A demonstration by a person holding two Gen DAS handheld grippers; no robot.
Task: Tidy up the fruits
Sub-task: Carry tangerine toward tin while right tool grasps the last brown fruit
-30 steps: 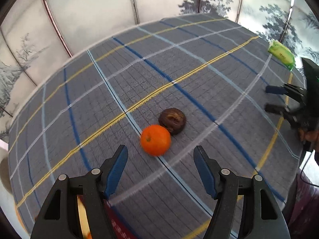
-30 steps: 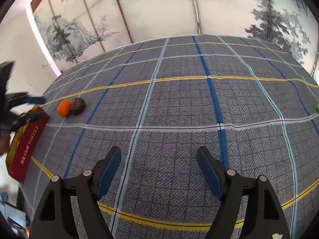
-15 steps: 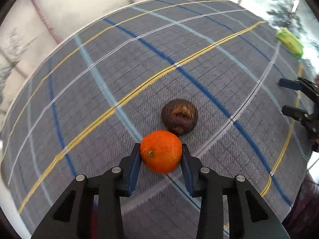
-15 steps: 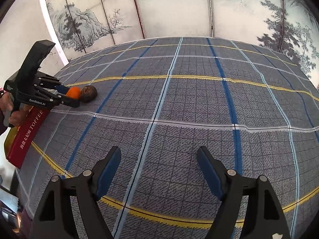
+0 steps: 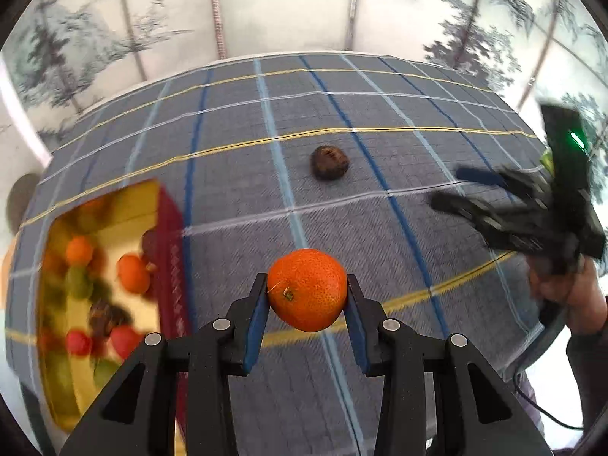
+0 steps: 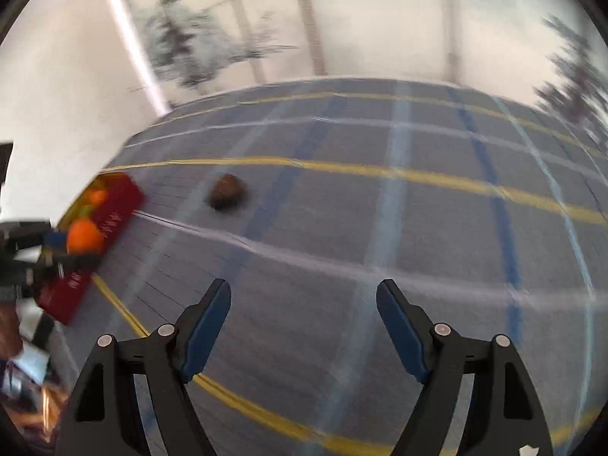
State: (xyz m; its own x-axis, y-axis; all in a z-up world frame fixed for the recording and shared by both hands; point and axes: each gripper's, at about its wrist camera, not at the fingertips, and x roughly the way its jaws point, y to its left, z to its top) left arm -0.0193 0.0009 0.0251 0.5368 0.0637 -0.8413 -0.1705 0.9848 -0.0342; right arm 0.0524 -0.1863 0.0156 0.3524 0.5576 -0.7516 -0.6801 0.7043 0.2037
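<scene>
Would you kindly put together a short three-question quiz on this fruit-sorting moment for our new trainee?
1. True or false: the left gripper is shut on the orange.
2. What lies alone on the checked cloth? A) a banana B) a dark brown fruit C) a lemon
3. Fill in: the right gripper is ____ and holds nothing.

Key: 1 true; 2 B; 3 open.
</scene>
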